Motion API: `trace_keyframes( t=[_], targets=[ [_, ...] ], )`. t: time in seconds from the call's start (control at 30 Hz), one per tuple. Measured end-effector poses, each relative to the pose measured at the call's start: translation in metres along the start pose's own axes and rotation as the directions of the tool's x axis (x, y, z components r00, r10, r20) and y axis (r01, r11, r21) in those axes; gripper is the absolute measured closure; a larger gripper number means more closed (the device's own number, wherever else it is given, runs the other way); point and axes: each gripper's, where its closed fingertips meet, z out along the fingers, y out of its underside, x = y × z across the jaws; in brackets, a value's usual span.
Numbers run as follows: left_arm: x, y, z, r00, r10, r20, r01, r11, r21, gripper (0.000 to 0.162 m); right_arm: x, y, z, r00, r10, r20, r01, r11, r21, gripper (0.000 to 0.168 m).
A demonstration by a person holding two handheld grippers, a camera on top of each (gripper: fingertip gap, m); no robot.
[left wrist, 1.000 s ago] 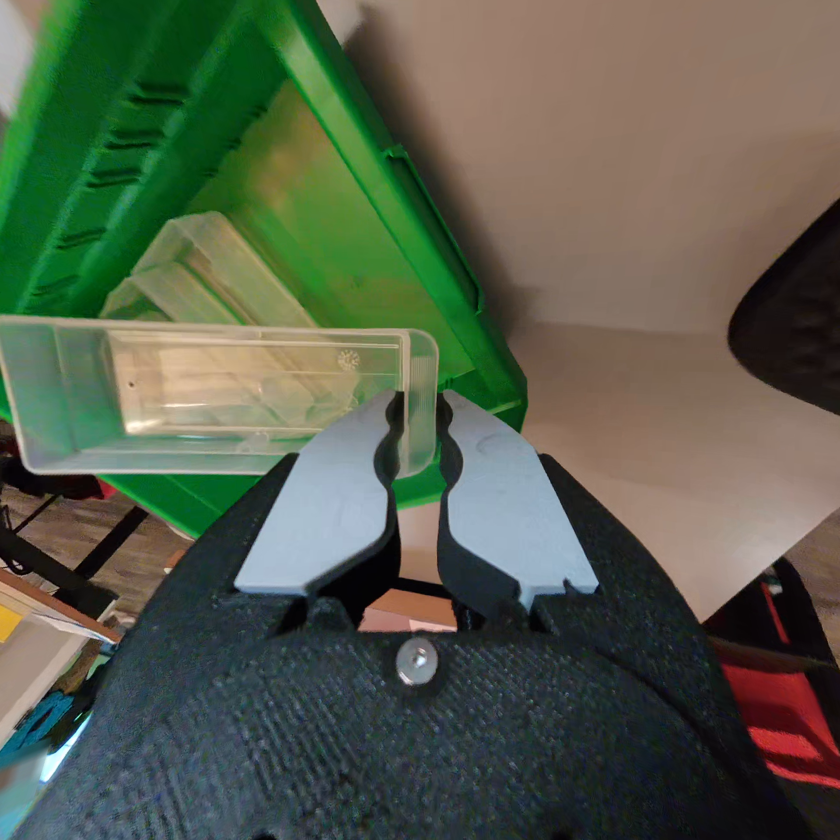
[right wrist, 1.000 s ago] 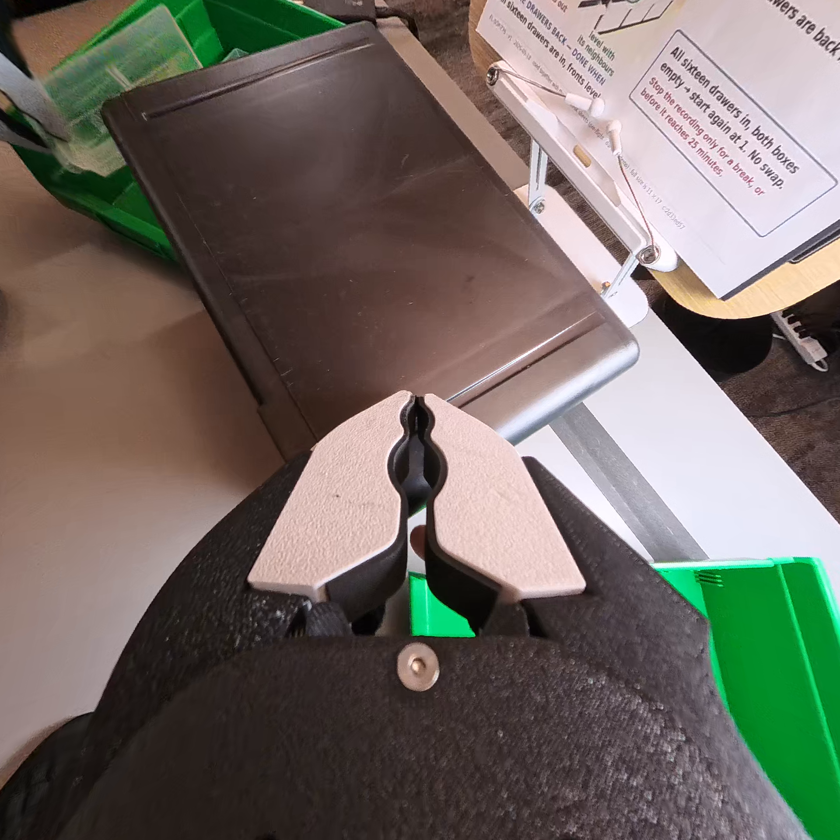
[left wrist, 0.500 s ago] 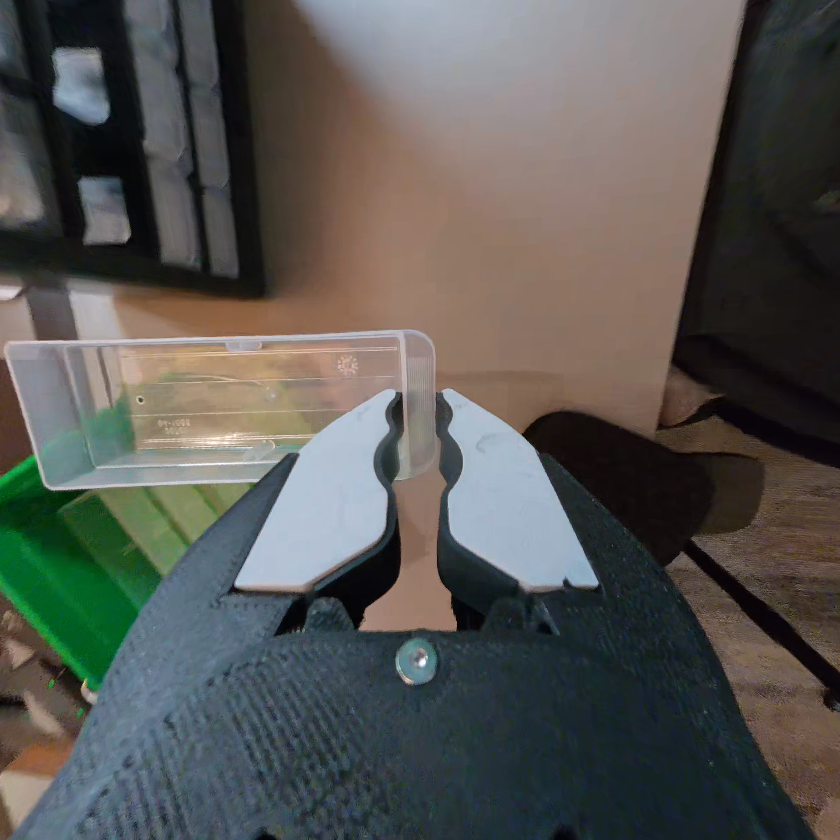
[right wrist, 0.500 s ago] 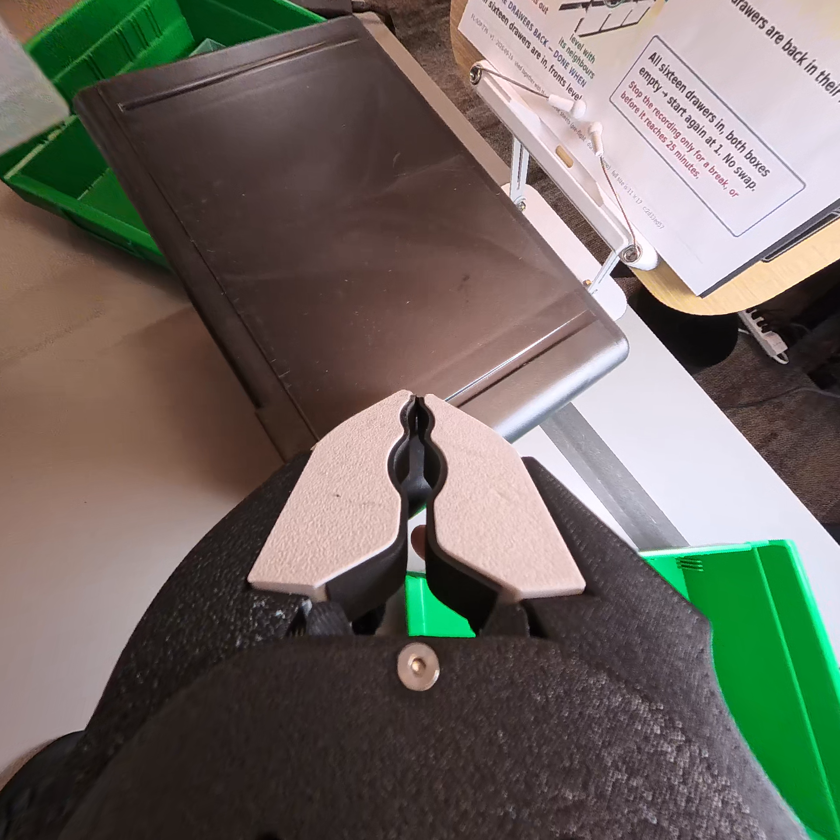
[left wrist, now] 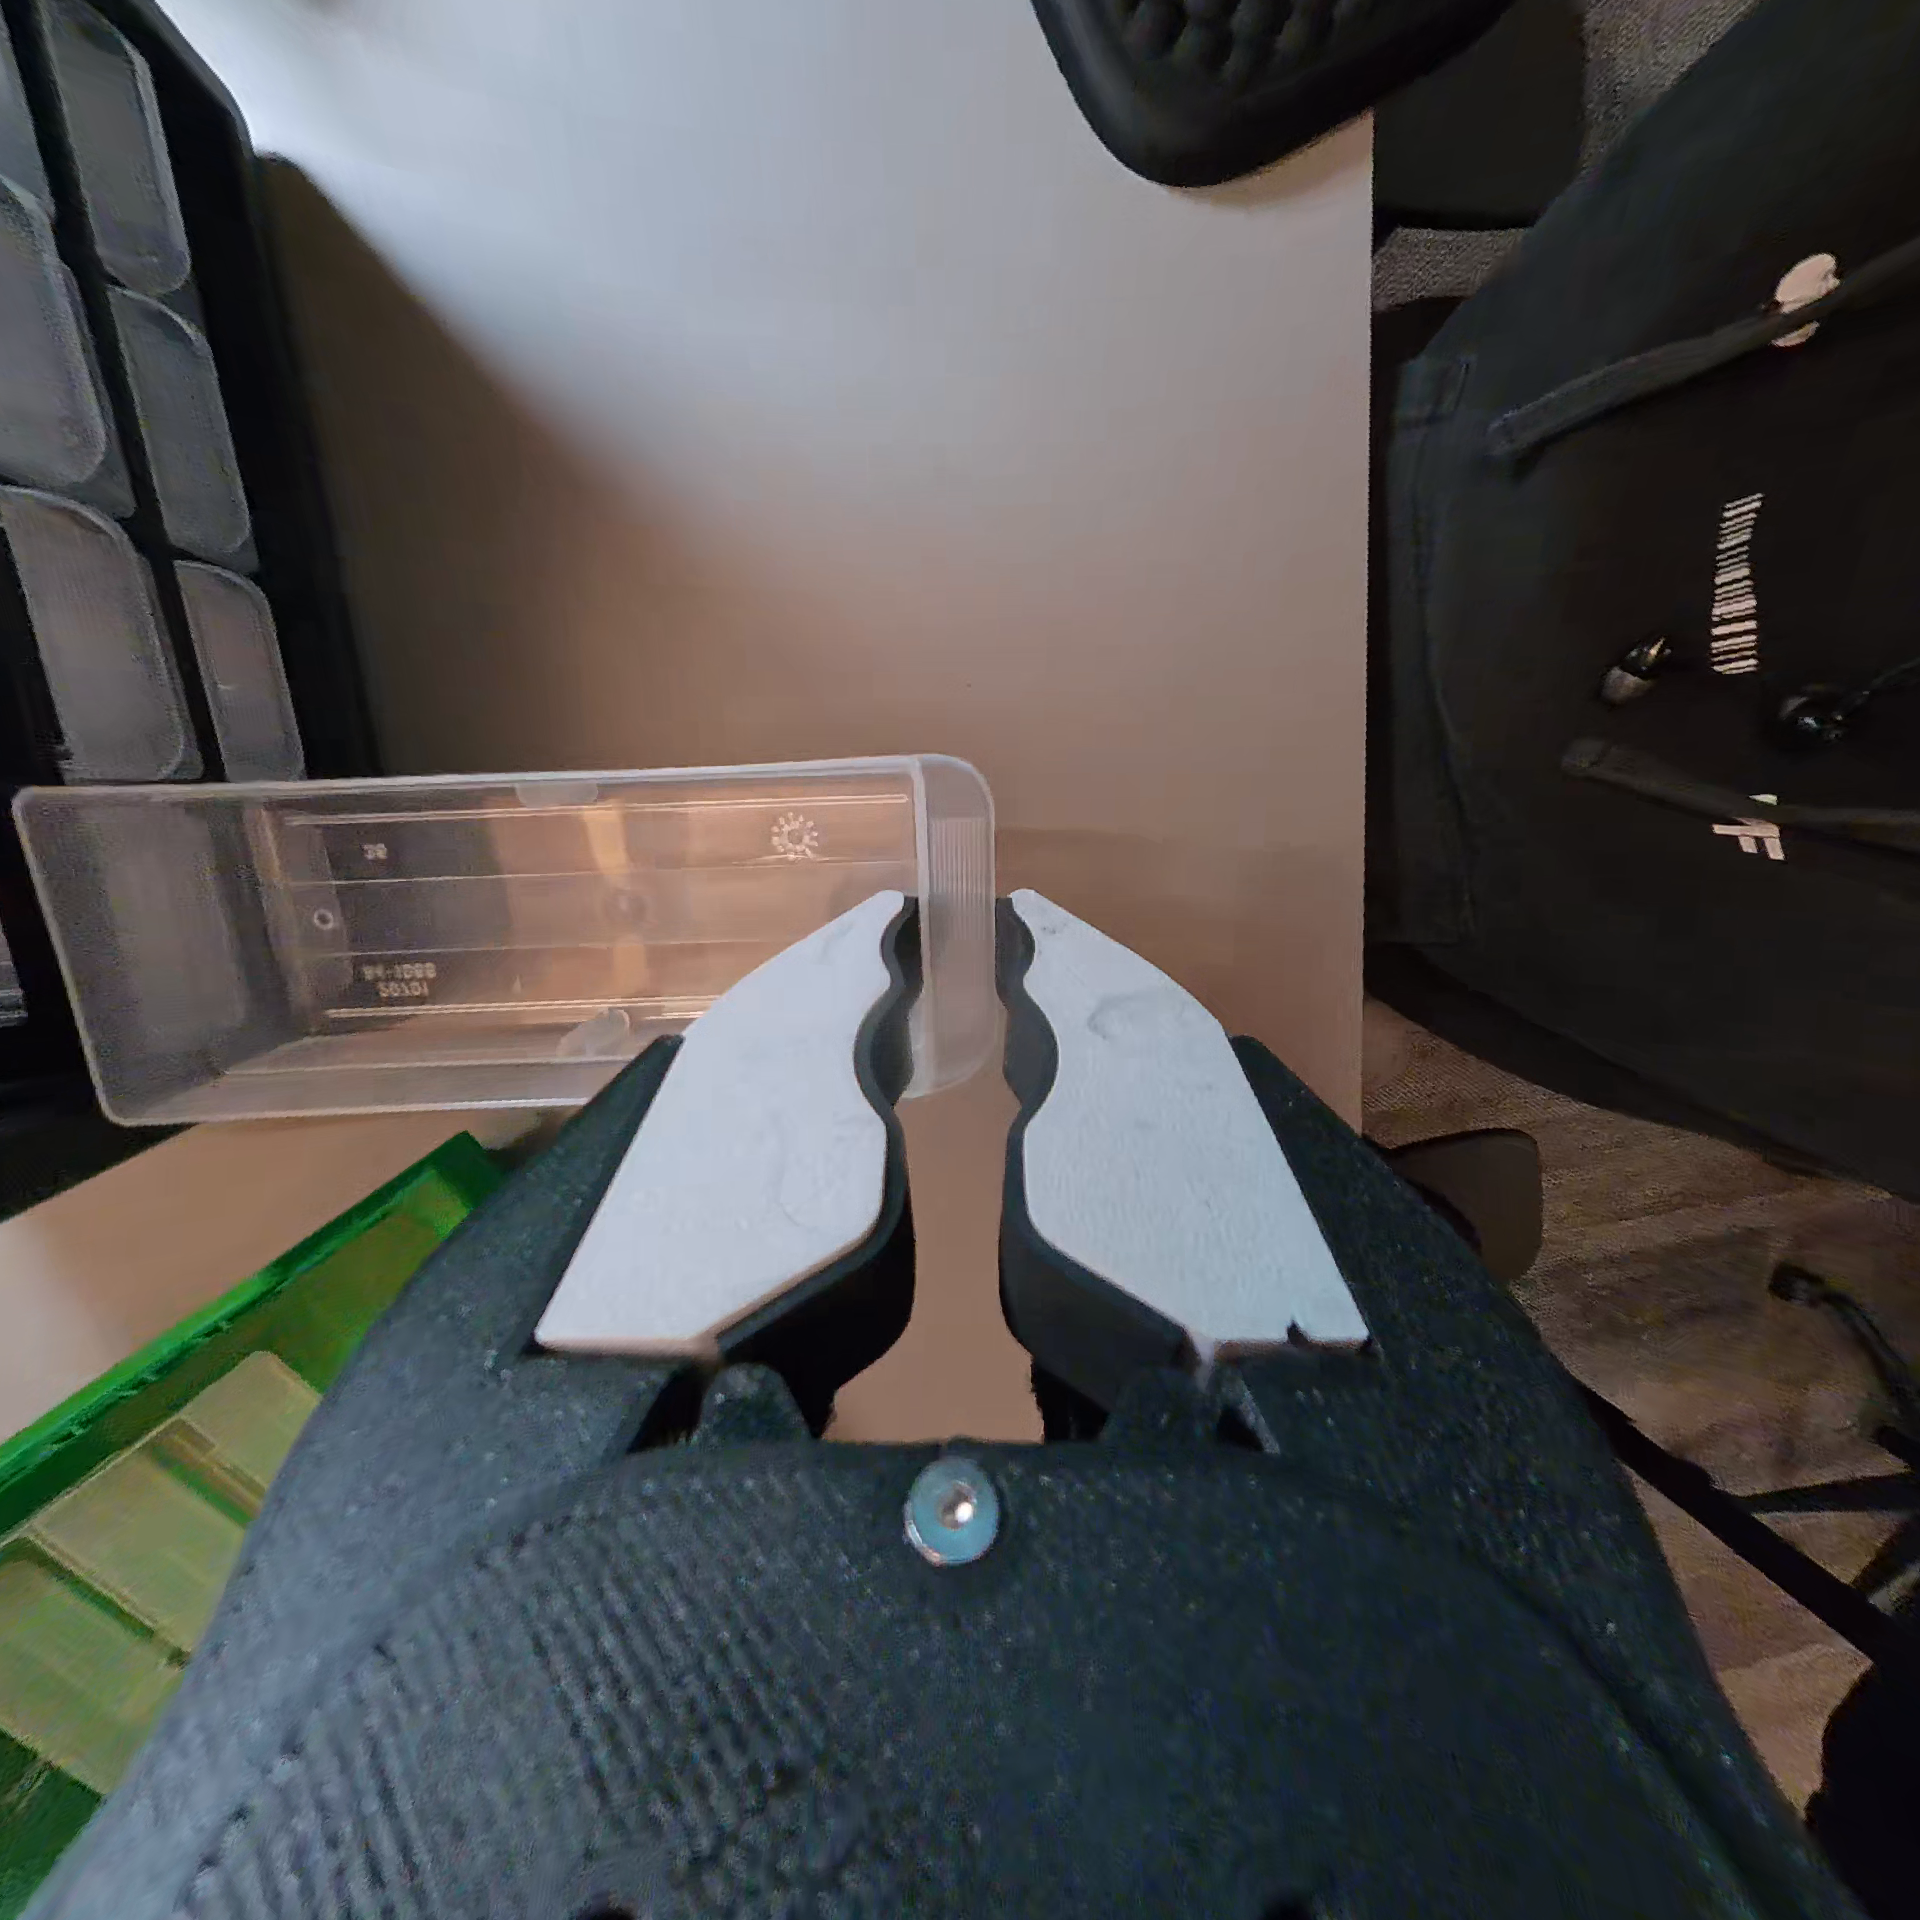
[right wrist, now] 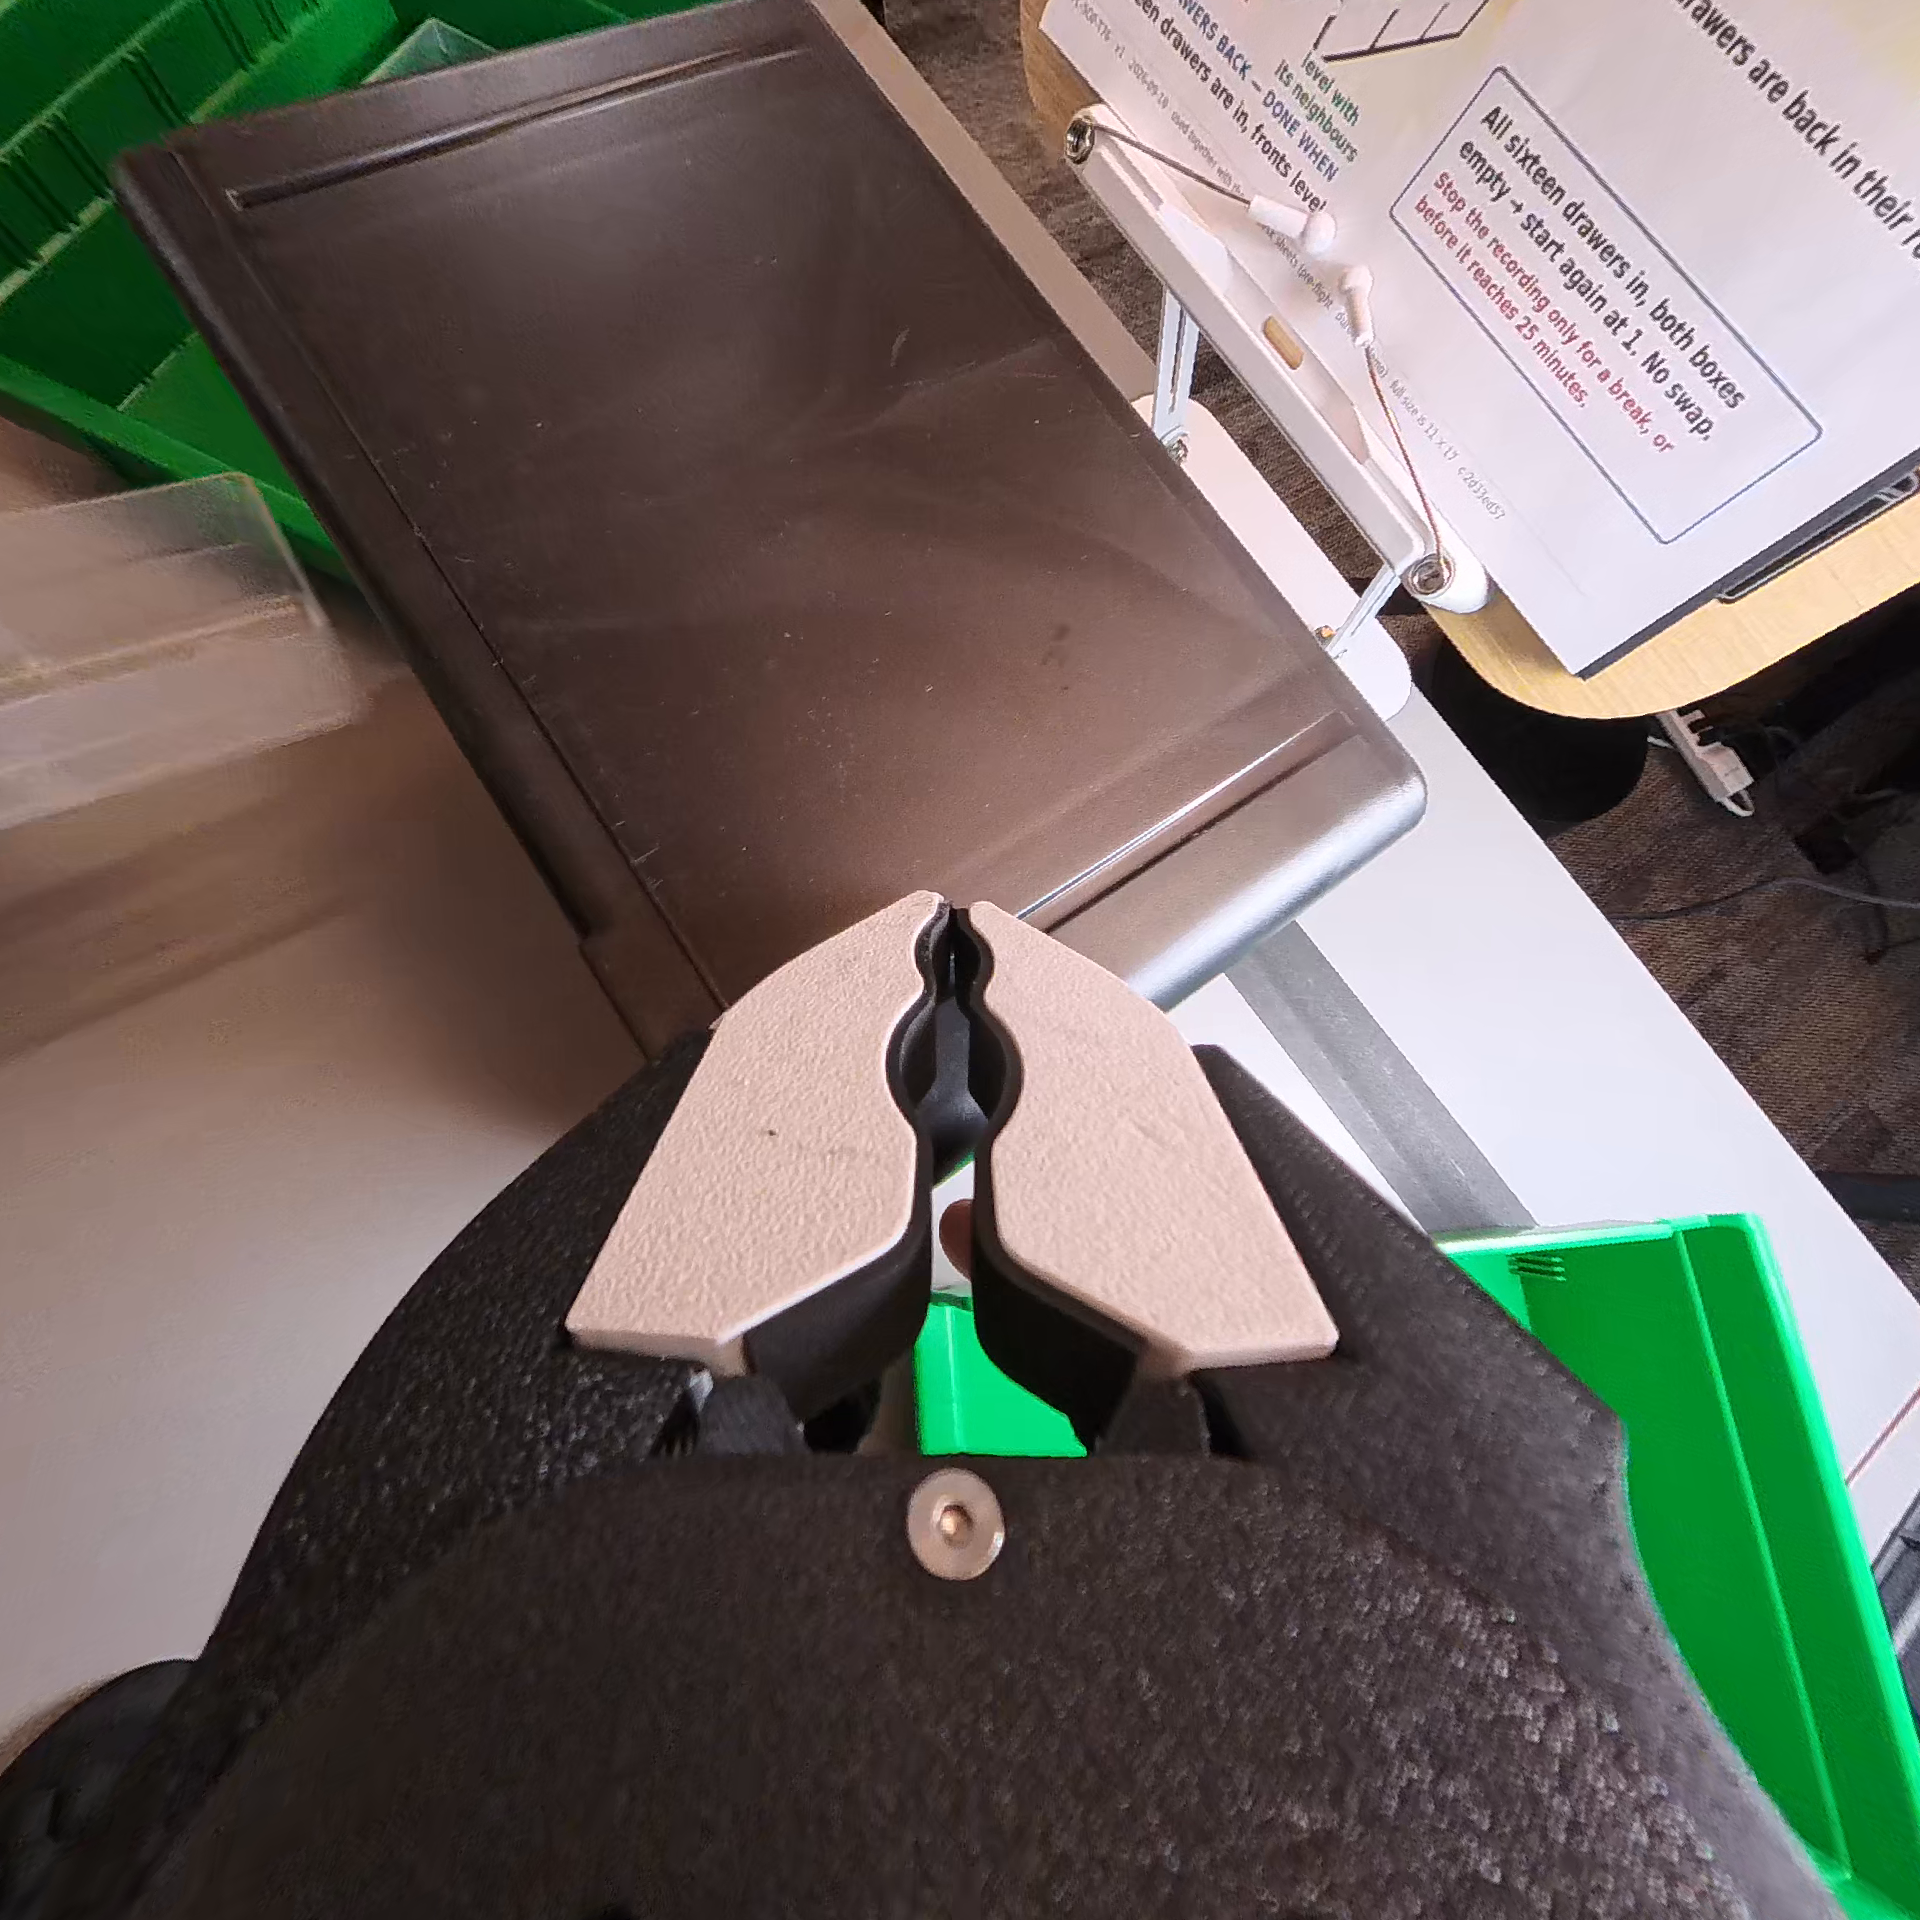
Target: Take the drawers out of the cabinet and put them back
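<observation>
While left gripper [left wrist: 951,997] jaws clench clear drawer [left wrist: 436,935] by its front lip, mid-frame, it seems light, rigid, slippery; right gripper [right wrist: 954,925] clenched empty.

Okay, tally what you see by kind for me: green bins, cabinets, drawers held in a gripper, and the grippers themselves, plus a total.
green bins: 2, the far green bin and the near green bin
black cabinet: 1
clear drawer, held: 1
hand-held grippers: 2, the left hand-held gripper and the right hand-held gripper
total: 6
</observation>
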Motion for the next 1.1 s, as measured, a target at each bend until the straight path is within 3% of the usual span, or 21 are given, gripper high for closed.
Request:
trace_keyframes(
  t=[0.03, 0.37, 0.53, 0.73, 0.83, 0.87, 0.93, 0.97, 1.03, 1.1],
  targets=[
    [-0.004, -0.001, 0.001, 1.0, -0.008, -0.004, 0.008, 1.0, 0.002, 0.148, 0.0, 0.0, 0.0, 1.0, 0.001, 0.001, -0.001, 1.0, 0.003, 0.168],
    [-0.034, -0.005, -0.005, 0.998, -0.065, -0.016, 0.065, 0.998, 0.014, 0.148, 0.0, 0.0, 0.0, 1.0, -0.004, 0.029, 0.003, 1.0, 0.03, 0.168],
    [-0.051, -0.006, -0.012, 0.996, -0.073, 0.052, 0.073, 0.997, 0.001, 0.147, 0.0, -0.001, 0.001, 0.998, 0.001, 0.059, -0.005, 0.998, 0.058, 0.168],
    [-0.06, -0.004, 0.001, 0.98, 0.043, 0.192, -0.034, 0.998, -0.049, 0.147, 0.0, -0.002, 0.002, 0.997, -0.005, 0.073, -0.001, 0.997, 0.08, 0.168],
    [-0.083, 0.014, 0.013, 0.929, 0.116, 0.352, -0.068, 0.987, -0.146, 0.146, 0.0, -0.003, 0.002, 0.998, -0.003, 0.065, -0.002, 0.996, 0.084, 0.168],
    [-0.086, 0.015, 0.015, 0.922, 0.125, 0.366, -0.081, 0.988, -0.132, 0.147, 0.0, -0.003, 0.002, 0.998, -0.006, 0.057, 0.002, 0.996, 0.084, 0.168],
    [-0.092, 0.01, 0.014, 0.904, 0.122, 0.41, -0.097, 0.992, -0.081, 0.132, 0.0, -0.003, 0.002, 0.999, -0.012, 0.045, 0.009, 0.997, 0.08, 0.168],
    [-0.099, 0.006, 0.011, 0.877, 0.123, 0.464, -0.105, 0.992, -0.066, 0.14, 0.0, -0.003, 0.002, 0.999, -0.015, 0.044, 0.012, 0.997, 0.078, 0.168],
    [-0.125, 0.005, -0.004, 0.762, 0.158, 0.628, -0.13, 0.987, -0.09, 0.143, 0.0, -0.003, 0.002, 0.999, -0.014, 0.049, 0.01, 0.997, 0.07, 0.168],
    [-0.143, 0.008, -0.013, 0.678, 0.161, 0.717, -0.125, 0.987, -0.104, 0.135, 0.0, -0.003, 0.003, 0.999, -0.013, 0.05, 0.01, 0.998, 0.063, 0.168]
  ],
)
